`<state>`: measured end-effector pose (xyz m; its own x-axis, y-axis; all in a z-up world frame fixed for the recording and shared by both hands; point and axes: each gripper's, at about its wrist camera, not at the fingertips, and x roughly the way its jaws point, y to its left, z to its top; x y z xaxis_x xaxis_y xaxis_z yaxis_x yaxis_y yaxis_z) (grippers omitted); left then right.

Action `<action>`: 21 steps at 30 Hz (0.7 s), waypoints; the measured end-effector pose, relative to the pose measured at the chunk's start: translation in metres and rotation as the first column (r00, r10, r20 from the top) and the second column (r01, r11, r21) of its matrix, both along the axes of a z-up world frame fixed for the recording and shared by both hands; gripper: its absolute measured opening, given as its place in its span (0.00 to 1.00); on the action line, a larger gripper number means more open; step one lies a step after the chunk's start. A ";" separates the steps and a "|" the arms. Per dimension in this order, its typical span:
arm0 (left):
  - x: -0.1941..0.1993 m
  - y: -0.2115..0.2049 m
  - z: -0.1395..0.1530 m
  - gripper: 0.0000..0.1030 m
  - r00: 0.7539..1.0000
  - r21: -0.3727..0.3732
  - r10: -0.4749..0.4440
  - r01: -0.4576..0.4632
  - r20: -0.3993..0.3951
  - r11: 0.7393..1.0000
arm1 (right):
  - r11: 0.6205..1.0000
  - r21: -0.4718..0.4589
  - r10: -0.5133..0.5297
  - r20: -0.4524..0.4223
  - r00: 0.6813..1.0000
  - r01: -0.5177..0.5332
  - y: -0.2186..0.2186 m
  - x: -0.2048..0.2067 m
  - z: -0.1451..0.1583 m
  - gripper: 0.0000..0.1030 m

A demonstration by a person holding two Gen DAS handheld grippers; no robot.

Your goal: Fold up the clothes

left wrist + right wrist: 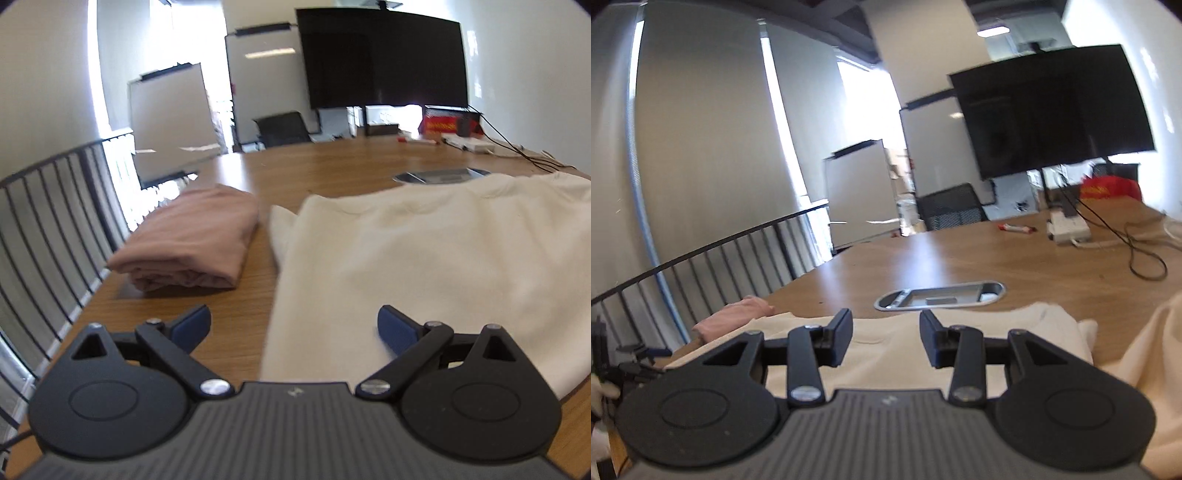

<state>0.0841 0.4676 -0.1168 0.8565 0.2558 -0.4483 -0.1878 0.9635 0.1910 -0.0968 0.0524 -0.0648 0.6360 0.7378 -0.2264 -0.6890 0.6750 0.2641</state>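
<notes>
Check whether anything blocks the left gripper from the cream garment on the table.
Nothing visible does. The left gripper hangs with open, empty jaws right over the near edge of the cream garment. The folded pink garment lies off to the side, apart.

Two garments are lying on the wooden table (332,166): one cream garment (424,251) spread flat and one pink garment (192,236) folded into a stack. Two whiteboards (170,118) are standing beyond the far edge, beside one dark screen (380,59) and one black chair (284,129). One metal cable hatch (942,295) is sitting in the tabletop. One white power strip (1067,227) is lying farther off, and what may be two markers (1015,229), blurred together.
</notes>
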 end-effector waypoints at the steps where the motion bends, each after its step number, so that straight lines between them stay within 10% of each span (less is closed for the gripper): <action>1: -0.006 -0.002 0.003 0.93 1.000 0.044 -0.022 0.022 0.007 0.999 | 0.998 -0.023 0.062 0.045 0.997 -0.061 -0.004 -0.003 0.005 0.50; 5: -0.026 -0.017 0.011 0.93 0.987 0.247 -0.162 0.160 -0.012 0.956 | 0.949 -0.226 0.267 0.194 0.944 -0.222 -0.014 -0.019 0.029 0.62; 9: -0.029 -0.044 0.008 0.89 0.931 0.428 -0.314 0.366 -0.188 0.827 | 0.860 -0.452 0.349 0.176 0.921 -0.239 -0.023 -0.033 0.033 0.63; 17: -0.029 -0.052 0.001 0.87 0.804 0.357 -0.439 0.578 -0.401 0.734 | 0.601 -0.774 0.386 0.062 0.920 -0.200 -0.051 -0.077 0.001 0.63; 21: -0.029 -0.045 -0.008 0.87 0.789 0.375 -0.409 0.589 -0.458 0.716 | 0.525 -0.834 0.365 0.041 0.930 -0.169 -0.058 -0.086 -0.012 0.63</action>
